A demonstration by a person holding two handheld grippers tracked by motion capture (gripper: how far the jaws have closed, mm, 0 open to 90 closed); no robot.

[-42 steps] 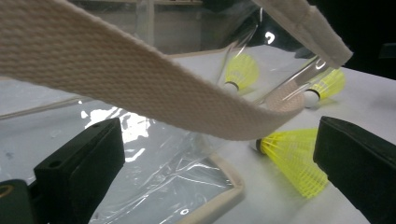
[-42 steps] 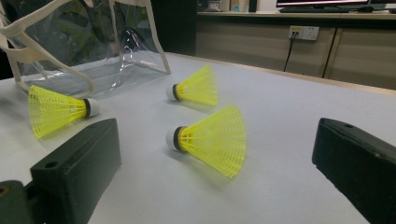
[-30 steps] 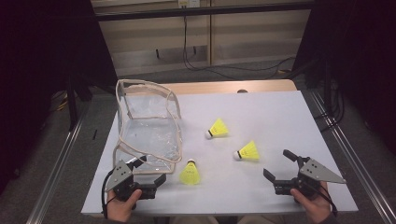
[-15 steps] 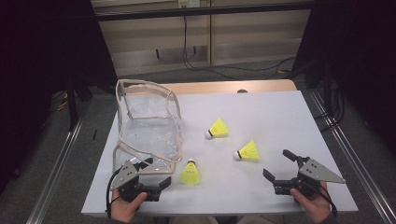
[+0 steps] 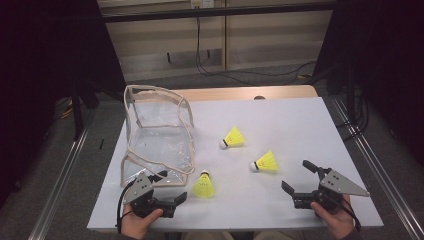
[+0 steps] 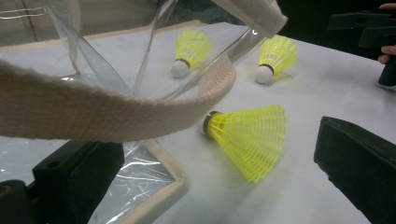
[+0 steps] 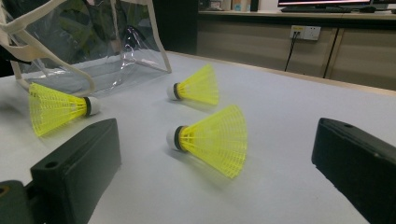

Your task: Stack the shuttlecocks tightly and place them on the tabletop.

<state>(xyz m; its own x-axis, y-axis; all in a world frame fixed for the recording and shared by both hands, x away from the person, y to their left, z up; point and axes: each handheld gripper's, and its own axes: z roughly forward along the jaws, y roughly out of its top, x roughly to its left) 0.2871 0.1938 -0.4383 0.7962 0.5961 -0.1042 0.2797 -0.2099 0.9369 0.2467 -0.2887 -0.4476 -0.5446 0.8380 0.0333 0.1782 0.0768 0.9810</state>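
Observation:
Three yellow shuttlecocks lie on the white table (image 5: 300,125): a near one (image 5: 202,185), a far one (image 5: 233,138) and a right one (image 5: 265,162). A clear plastic bag with beige trim (image 5: 157,130) stands at the left, mouth facing the person. My left gripper (image 5: 171,186) is open at the bag's near corner, with the near shuttlecock (image 6: 247,135) just ahead between its jaws and the bag's strap (image 6: 93,112) crossing in front. My right gripper (image 5: 296,175) is open and empty, a little short of the right shuttlecock (image 7: 210,137).
The table's front edge runs just under both hands. Metal rails (image 5: 372,165) flank the table on both sides. In the left gripper view, the other gripper (image 6: 369,28) shows far off at the upper right. Cabinets and cables (image 5: 215,55) stand beyond the far edge.
My left gripper has crept slightly to the right, toward the near shuttlecock. The right gripper and the shuttlecocks have stayed put.

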